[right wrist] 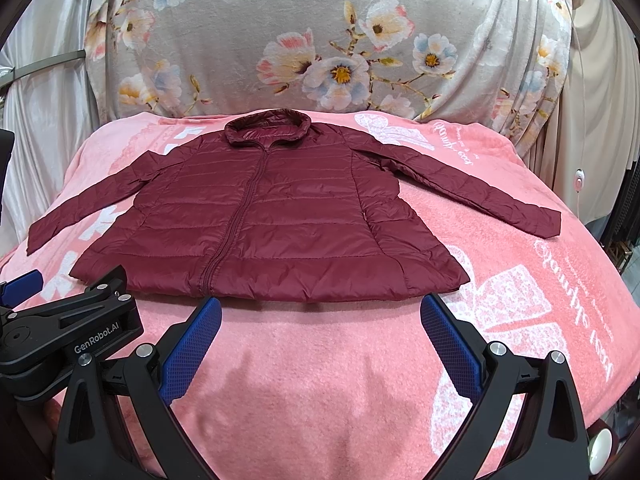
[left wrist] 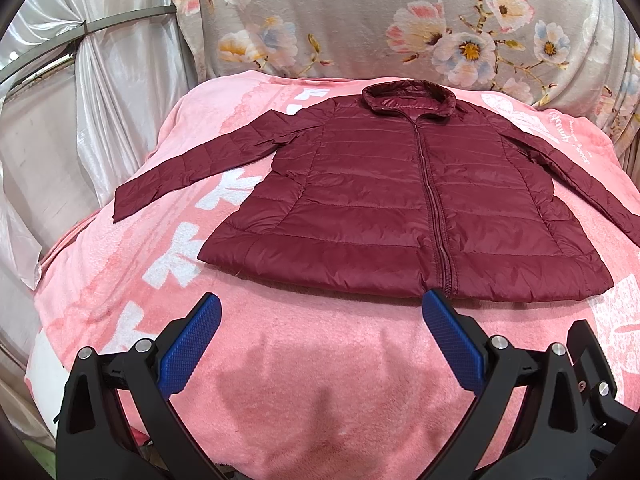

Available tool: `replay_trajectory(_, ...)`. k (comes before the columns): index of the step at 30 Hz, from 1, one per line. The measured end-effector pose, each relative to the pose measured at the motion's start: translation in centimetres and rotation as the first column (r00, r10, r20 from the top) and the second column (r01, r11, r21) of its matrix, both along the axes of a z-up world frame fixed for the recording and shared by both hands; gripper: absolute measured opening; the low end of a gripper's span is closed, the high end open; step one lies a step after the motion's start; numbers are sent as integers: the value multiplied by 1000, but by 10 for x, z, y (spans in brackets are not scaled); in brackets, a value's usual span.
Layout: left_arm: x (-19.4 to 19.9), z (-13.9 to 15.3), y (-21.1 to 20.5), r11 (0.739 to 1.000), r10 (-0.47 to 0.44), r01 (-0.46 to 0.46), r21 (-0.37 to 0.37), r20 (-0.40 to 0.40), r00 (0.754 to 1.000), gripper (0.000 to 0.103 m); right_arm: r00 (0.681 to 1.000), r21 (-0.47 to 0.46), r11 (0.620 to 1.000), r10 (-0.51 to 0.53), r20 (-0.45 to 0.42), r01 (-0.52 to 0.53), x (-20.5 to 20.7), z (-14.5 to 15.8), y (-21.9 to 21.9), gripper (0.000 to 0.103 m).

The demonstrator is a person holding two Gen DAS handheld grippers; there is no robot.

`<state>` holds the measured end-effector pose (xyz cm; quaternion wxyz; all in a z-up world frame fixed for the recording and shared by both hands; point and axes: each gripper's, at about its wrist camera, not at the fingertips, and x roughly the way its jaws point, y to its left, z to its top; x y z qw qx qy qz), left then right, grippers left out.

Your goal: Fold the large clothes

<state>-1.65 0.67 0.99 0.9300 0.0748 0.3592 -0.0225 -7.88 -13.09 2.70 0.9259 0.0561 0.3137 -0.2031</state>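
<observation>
A dark red quilted jacket (left wrist: 384, 196) lies flat and zipped on a pink blanket (left wrist: 304, 360), collar at the far side, both sleeves spread outward. It also shows in the right wrist view (right wrist: 272, 216). My left gripper (left wrist: 320, 312) is open and empty, hovering just in front of the jacket's hem, left of the zipper's end. My right gripper (right wrist: 320, 314) is open and empty, just in front of the hem's right half. The left gripper's body (right wrist: 68, 332) shows at the left edge of the right wrist view.
A grey floral cloth (right wrist: 320, 40) hangs behind the blanket. White curtains (left wrist: 100, 100) hang at the left. The pink blanket (right wrist: 540, 280) drops off at the right, where a white cable with a switch (right wrist: 579, 180) hangs.
</observation>
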Motion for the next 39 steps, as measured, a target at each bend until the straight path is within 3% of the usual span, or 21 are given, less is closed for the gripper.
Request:
replay_trajectory(16,6,-11,3,1000,-23,23,-2,-35,999,98,999,21,999,32,-27,-32,10,-12,-3,98)
replay_trajectory(19,19,-12,2,1000,-15,14,-14,-38,999,98,998,70,997,43,-37,-40,18,-18,-25,98)
replay_trajectory(25,56,-14,9,998,37,-39,-47,-36,999,98,984,159,971,-174,-48,179,27,-29,-132,98)
replay_trajectory(29,84,-13,12,996,67,-67,-54,-16,998,98,932,238,902,-361,-44,361,20,-41,-235,98)
replay_trajectory(32,109,-15,12,995,48,-50,-87,-32,998,98,873,344,812,-486,-50,472,14,-57,-309,98)
replay_trajectory(36,144,-22,10,990,65,-74,-118,-84,994,98,782,488,663,-620,-68,568,6,-84,-392,98)
replay_trajectory(39,163,-25,6,990,77,-87,-115,-89,993,98,744,526,606,-664,-80,597,9,-99,-431,95)
